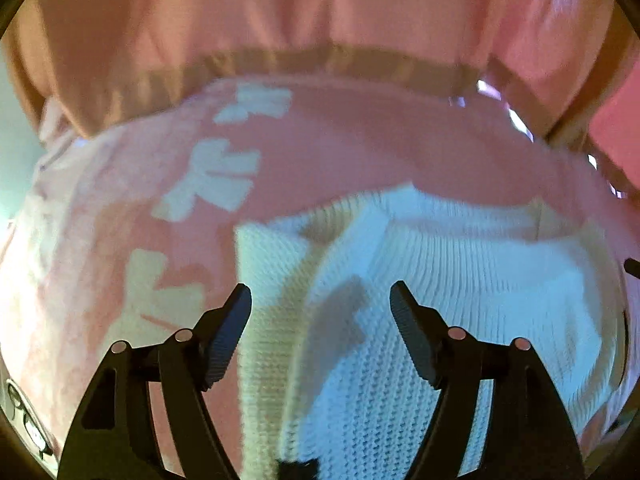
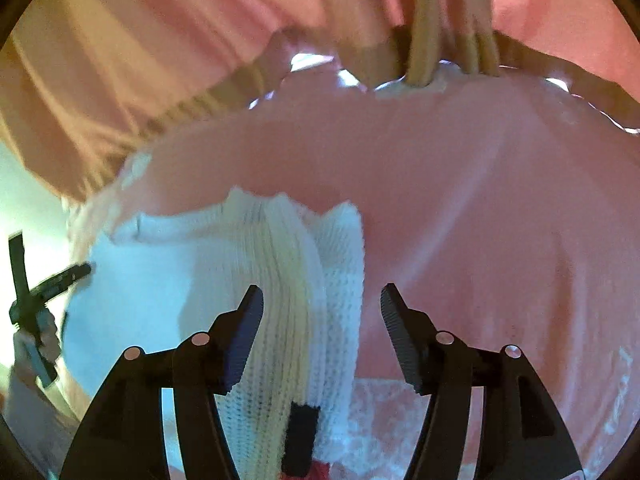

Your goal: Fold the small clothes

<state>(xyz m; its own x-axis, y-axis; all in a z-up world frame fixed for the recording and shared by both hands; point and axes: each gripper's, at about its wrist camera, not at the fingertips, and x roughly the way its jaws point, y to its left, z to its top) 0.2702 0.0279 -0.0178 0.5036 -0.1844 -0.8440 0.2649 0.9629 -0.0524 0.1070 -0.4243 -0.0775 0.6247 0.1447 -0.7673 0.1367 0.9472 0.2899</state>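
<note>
A white knitted garment (image 1: 460, 280) lies on a pink cloth surface (image 1: 340, 140) with pale printed shapes. My left gripper (image 1: 320, 294) is open just above the knit, its fingers (image 1: 236, 332) either side of a folded edge. In the right wrist view the same white knit (image 2: 288, 280) lies bunched in ridges, with a small black label (image 2: 300, 436) near the bottom. My right gripper (image 2: 322, 296) is open over the knit's right edge, its left finger over the knit, its right finger over the pink cloth (image 2: 480, 220). Neither gripper holds anything.
The person's pink top with a ribbed tan hem (image 1: 320, 64) fills the upper part of both views, close to the surface's far edge. Tan cords (image 2: 424, 40) hang from it. The left gripper (image 2: 44, 284) shows at the left edge of the right wrist view.
</note>
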